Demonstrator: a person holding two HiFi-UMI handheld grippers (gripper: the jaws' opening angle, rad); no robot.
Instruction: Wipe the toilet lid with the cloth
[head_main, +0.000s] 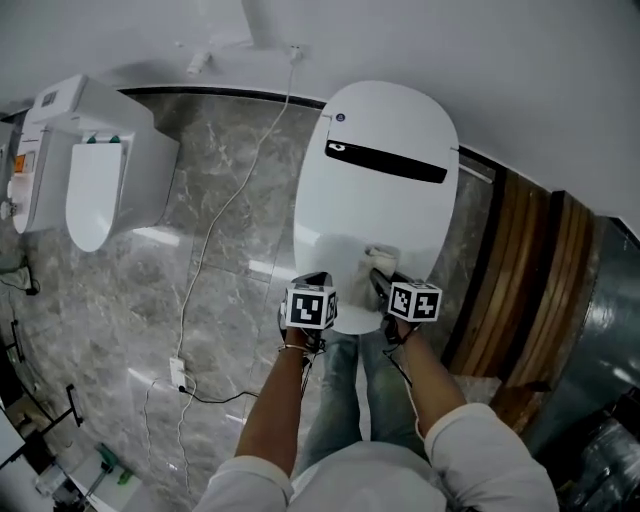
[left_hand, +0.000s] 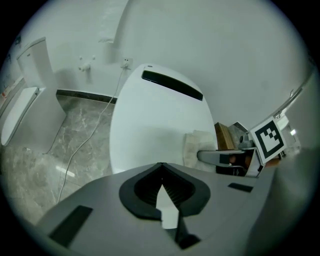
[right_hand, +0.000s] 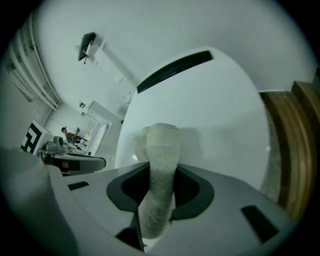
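The white toilet lid (head_main: 385, 205) with a black slot lies closed below me. A folded off-white cloth (head_main: 382, 257) rests on the lid's near part, and my right gripper (head_main: 378, 278) is shut on it; in the right gripper view the cloth (right_hand: 160, 170) runs up between the jaws onto the lid (right_hand: 210, 110). My left gripper (head_main: 318, 285) hovers at the lid's near left edge, shut with nothing in it. In the left gripper view the lid (left_hand: 155, 125) fills the middle, with the cloth (left_hand: 197, 147) and the right gripper (left_hand: 220, 157) to the right.
A second white toilet (head_main: 95, 170) stands at the left on the grey marble floor (head_main: 120, 300). A white cable (head_main: 215, 230) runs from the wall to a socket strip (head_main: 178, 372). Wooden boards (head_main: 525, 290) lean to the right of the toilet.
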